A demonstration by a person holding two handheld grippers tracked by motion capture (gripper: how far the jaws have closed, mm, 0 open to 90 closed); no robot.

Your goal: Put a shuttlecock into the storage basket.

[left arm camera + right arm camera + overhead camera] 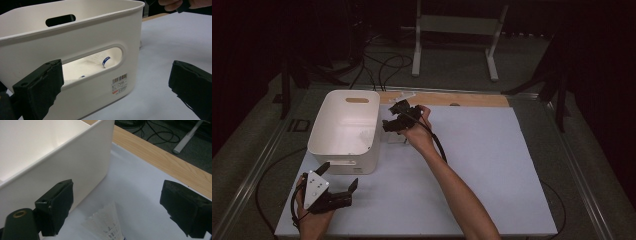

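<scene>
A white plastic bin [344, 127] stands at the left of the white table sheet [482, 165]. My right gripper [388, 117] hovers just right of the bin, open. In the right gripper view a white shuttlecock [107, 225] stands on the sheet between and slightly below the open jaws [120, 207], beside the bin wall [62, 165]. My left gripper [339, 176] is open at the front left, facing the bin's near end [82, 32]. Through the handle slot I see a shuttlecock with a blue band [106, 61] lying inside the bin.
A wooden strip [447, 98] runs along the back edge of the table, with small white pieces [404, 95] on it. Cables [387, 65] and a white stand [457, 30] are on the floor behind. Open sheet stretches to the right.
</scene>
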